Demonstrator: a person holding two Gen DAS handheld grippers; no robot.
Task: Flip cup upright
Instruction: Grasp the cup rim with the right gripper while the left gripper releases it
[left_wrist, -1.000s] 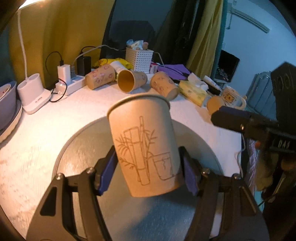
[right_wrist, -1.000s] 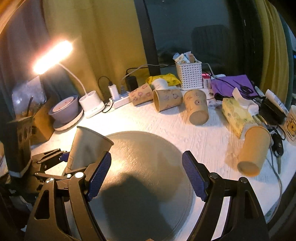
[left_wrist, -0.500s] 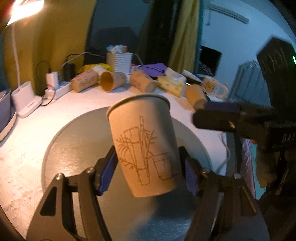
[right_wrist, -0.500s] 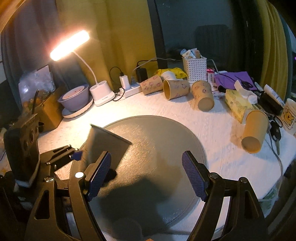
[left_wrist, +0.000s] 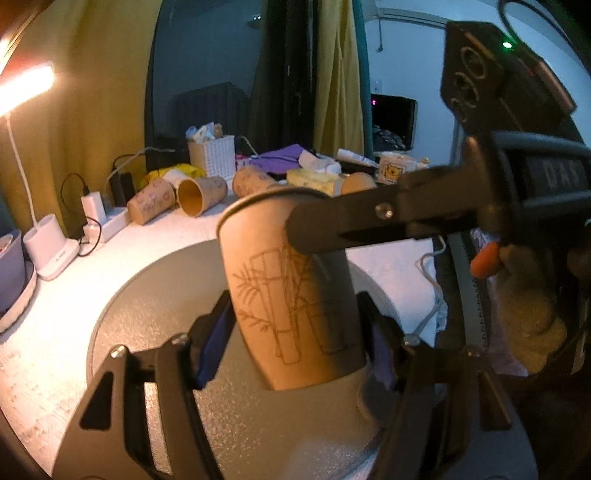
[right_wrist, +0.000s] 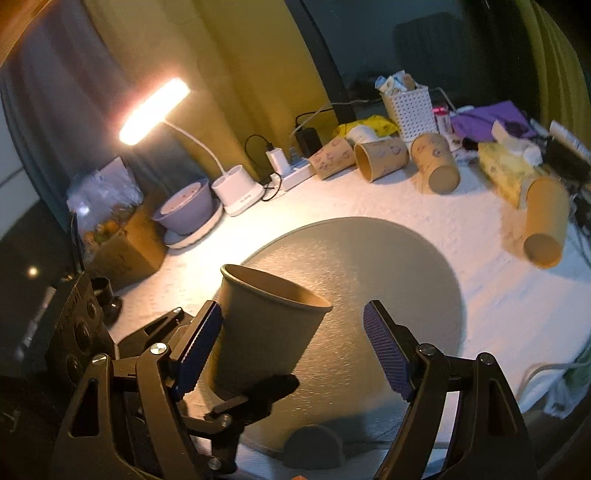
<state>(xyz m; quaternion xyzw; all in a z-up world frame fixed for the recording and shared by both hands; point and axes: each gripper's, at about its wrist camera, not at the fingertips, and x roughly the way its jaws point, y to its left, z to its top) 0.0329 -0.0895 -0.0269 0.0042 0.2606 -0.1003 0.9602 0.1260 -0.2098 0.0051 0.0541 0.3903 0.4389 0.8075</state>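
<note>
Paper cup (left_wrist: 295, 295) sits pinched in the left gripper (left_wrist: 295, 347) above the round grey mat (right_wrist: 388, 266) — right gripper (right_wrist: 291, 350) gapes wide, empty.

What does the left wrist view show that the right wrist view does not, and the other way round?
Only the left wrist view shows the bamboo drawing on the paper cup and the bear mug. Only the right wrist view shows the cup's open mouth, the cardboard box and the right gripper open around the cup. Both show the left gripper shut on the cup, the grey round mat and the lit lamp.
</note>
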